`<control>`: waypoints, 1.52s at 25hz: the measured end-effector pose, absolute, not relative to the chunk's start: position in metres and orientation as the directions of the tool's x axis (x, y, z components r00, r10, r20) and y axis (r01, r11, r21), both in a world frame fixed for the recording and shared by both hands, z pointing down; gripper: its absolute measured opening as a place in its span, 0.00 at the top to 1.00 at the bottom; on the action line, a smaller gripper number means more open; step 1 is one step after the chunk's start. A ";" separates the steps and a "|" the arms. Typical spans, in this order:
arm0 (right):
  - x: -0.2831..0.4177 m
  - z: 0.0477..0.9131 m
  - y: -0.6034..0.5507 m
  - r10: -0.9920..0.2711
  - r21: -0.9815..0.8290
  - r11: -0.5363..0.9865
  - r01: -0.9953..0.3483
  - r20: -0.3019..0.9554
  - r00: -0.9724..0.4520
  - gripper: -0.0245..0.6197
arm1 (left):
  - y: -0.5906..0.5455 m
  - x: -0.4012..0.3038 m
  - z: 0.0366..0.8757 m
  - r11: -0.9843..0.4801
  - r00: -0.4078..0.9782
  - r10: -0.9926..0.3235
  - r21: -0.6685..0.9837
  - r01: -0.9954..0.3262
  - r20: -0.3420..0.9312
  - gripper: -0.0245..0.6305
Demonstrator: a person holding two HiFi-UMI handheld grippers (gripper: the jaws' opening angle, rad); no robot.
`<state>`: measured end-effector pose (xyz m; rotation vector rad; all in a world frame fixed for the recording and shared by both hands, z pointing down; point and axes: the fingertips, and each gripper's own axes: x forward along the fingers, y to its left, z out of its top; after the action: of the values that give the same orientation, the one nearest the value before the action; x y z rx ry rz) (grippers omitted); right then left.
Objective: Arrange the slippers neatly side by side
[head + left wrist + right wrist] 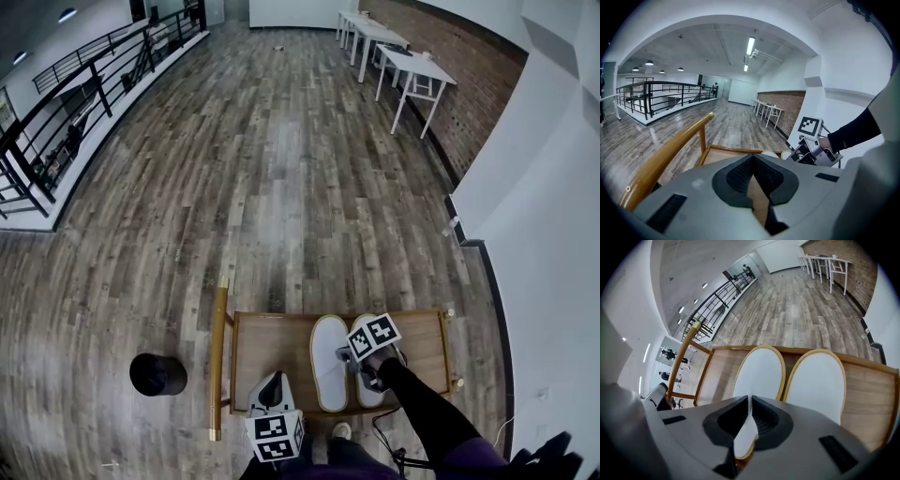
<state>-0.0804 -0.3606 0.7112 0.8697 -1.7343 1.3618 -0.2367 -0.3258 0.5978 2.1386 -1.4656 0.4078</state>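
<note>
On the wooden tray [272,347]: two white, tan-edged slippers lying soles up, the first slipper [759,371] just beside the second slipper [816,383], parallel. Right hand-held gripper [750,399]: jaws closed on the first slipper's near edge. Left hand-held gripper [752,157]: jaws together, holding nothing, over the tray's near side.

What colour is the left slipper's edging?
Yellowish tan on the left slipper; best in right gripper view.
</note>
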 end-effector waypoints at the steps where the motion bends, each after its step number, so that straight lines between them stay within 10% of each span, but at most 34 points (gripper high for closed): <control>1: -0.080 0.711 -0.360 -0.058 -0.469 0.191 -0.862 0.872 -0.487 0.95 | -0.326 -0.237 0.598 -0.286 0.372 -0.774 0.241 -0.927 0.512 0.96; 16: 0.000 0.652 -0.388 -0.245 -0.427 0.067 -0.902 0.869 -0.430 0.95 | -0.334 -0.228 0.594 -0.309 0.396 -0.773 0.252 -0.917 0.496 0.96; 38: 0.038 0.698 -0.355 -0.088 -0.334 0.074 -0.940 0.937 -0.339 0.92 | -0.331 -0.227 0.596 -0.318 0.393 -0.764 0.232 -0.919 0.511 0.96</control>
<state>0.0381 -0.3551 0.6980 1.0559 -1.5630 1.3637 -0.2271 -0.3311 0.5964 2.1703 -1.4394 0.4239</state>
